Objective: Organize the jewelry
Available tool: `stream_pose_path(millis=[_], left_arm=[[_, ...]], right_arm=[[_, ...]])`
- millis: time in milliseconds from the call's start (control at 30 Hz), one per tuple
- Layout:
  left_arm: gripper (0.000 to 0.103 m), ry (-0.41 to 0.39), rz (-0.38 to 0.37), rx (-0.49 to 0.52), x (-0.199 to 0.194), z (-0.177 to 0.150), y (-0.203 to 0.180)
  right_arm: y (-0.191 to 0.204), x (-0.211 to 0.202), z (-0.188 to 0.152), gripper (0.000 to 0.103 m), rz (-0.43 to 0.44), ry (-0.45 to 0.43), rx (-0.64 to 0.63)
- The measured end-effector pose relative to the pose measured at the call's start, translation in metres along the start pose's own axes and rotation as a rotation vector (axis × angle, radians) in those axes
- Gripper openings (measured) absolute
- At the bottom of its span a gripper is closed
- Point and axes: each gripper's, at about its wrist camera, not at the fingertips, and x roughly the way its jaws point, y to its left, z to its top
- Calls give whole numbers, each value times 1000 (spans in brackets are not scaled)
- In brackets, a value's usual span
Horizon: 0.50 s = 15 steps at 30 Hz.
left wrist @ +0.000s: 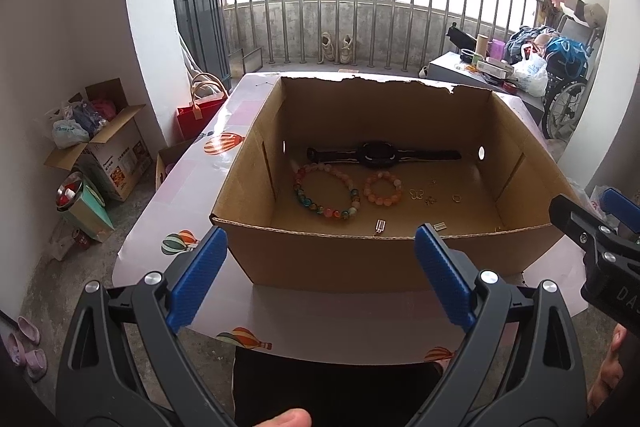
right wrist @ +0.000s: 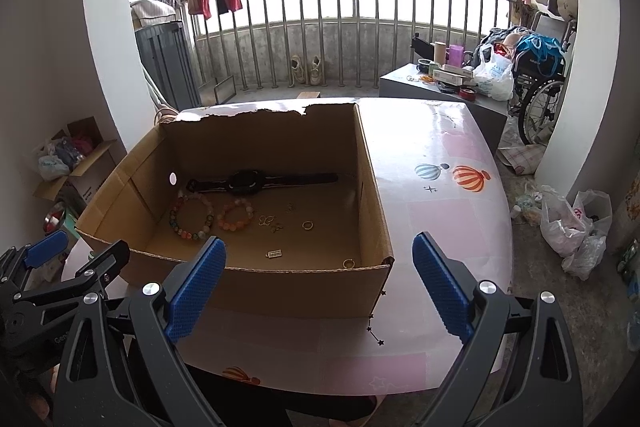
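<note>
Both grippers hover at the near edge of the tabletop (right wrist: 440,211), short of the box (left wrist: 360,259). Left gripper (left wrist: 320,255): jaws wide, empty. Right gripper (right wrist: 318,259): jaws wide, empty. All jewelry lies loose on the box floor: watch (left wrist: 378,155) along the back wall, big bracelet (left wrist: 326,193) and small bracelet (left wrist: 383,189) side by side in front of it, butterfly charm (left wrist: 416,193) and ring (left wrist: 457,197) further right, tag charm (left wrist: 380,225) near the front wall.

Step in hand looks like the first reach in. Best to come over the front wall from above, narrow the jaws early, and pinch a bracelet across its beads; tiny charms likely slip.

The right wrist view shows a second ring (right wrist: 349,263) in the near right corner, barely visible from the left. The left view shows another tag (left wrist: 439,226) at the front rim, hidden from the right.
</note>
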Motion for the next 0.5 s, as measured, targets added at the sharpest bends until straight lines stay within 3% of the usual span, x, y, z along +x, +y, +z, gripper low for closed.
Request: stream_pose_path(millis=[233, 500], left_arm=[[91, -5, 15, 4, 0, -1, -1], [91, -8, 13, 12, 0, -1, -1]], right_arm=[[0, -1, 0, 92, 2, -1, -1], [8, -5, 0, 92, -64, -14, -60]])
